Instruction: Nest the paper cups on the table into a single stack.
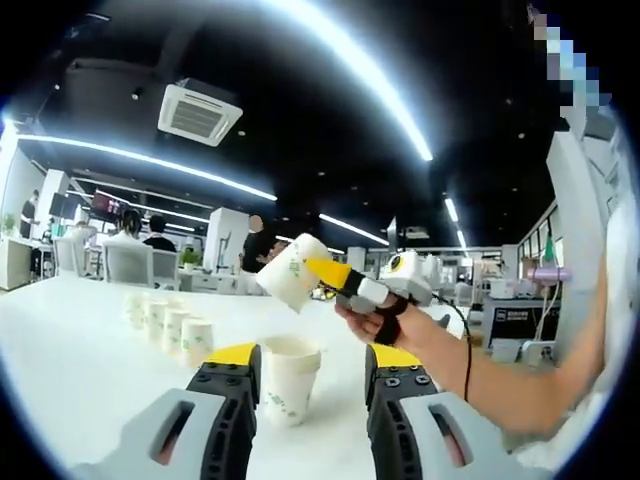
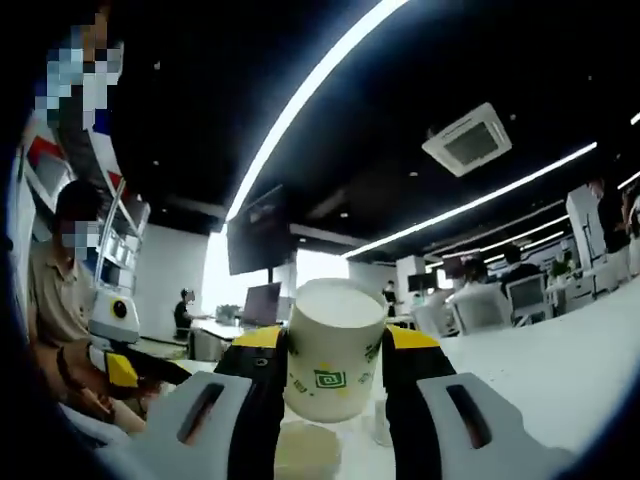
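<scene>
Overhead, long white light strips (image 1: 360,90) ran across a dark ceiling, with a square air-conditioning vent (image 1: 198,113) set into it. The room was an open office: seated people (image 1: 128,232) and white chairs (image 1: 128,265) in the background of the left gripper view, a dark screen (image 2: 258,237) hanging from the ceiling in the right gripper view. The table (image 1: 70,345) was white and glossy.

Cups counted in the left gripper view: six in all.
- One stood upright on the table between the left gripper's (image 1: 305,375) jaws, the standing cup (image 1: 289,378). The jaws sat wide apart on either side of it; whether they touched it, I could not tell.
- A loose row of four cups (image 1: 165,322) stood farther back to the left, upright, near one another.
- One, the held cup (image 1: 290,272), was raised above the table and tilted, pinched by the right gripper (image 1: 322,270), with a person's hand (image 1: 385,318) on that gripper's handle.

In the right gripper view the held cup (image 2: 332,348) sat clamped between the right gripper's (image 2: 334,352) yellow-tipped jaws, green print on its side, closed bottom toward the camera. Below it showed the rim of another cup (image 2: 305,445).
</scene>
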